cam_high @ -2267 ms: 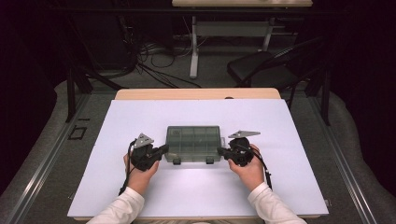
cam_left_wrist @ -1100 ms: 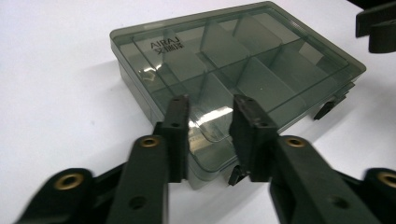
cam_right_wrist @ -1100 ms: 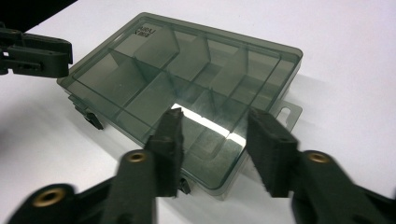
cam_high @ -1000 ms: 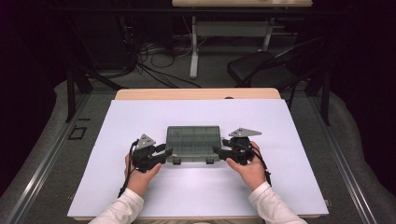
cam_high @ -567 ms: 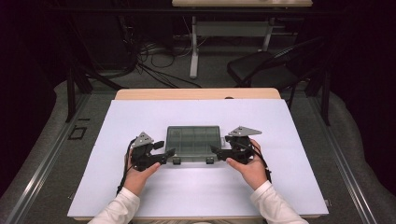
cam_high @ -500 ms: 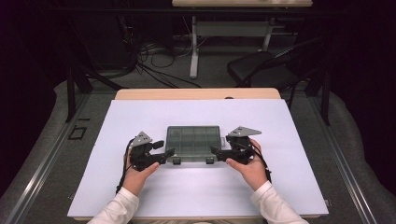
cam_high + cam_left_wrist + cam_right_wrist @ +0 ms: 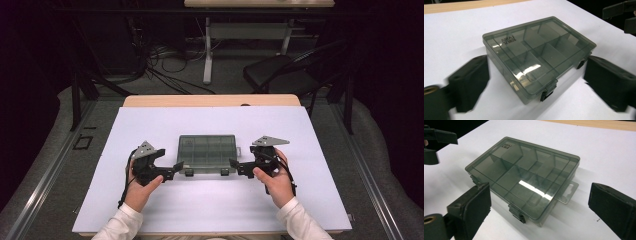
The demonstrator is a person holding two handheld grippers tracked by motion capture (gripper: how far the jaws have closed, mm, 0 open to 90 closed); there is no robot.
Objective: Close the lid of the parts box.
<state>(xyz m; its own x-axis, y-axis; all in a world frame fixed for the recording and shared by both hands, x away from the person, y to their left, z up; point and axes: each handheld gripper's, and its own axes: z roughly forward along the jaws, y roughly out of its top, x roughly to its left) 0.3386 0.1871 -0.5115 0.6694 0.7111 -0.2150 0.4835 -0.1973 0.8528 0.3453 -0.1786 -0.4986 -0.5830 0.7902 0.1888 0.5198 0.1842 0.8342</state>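
Smoky compartment box [image 7: 207, 153] mid-table between your grippers, lid closed, your left gripper [image 7: 172, 168] and right gripper [image 7: 236, 166] just opened, jaws wide flanking near corners, white table [image 7: 210, 210] bare all round.

The compartment box [image 7: 207, 153] is smoky grey-green and see-through, with black latches [image 7: 546, 95]. The desk [image 7: 210, 205] is white with a light wood edge; both hand-held grippers are black.

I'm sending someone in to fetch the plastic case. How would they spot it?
On the white table top, look near its middle, between the person's two open tools. The organizer box lies flat there, lid shut. It is smoky see-through plastic with inner dividers and two front latches.
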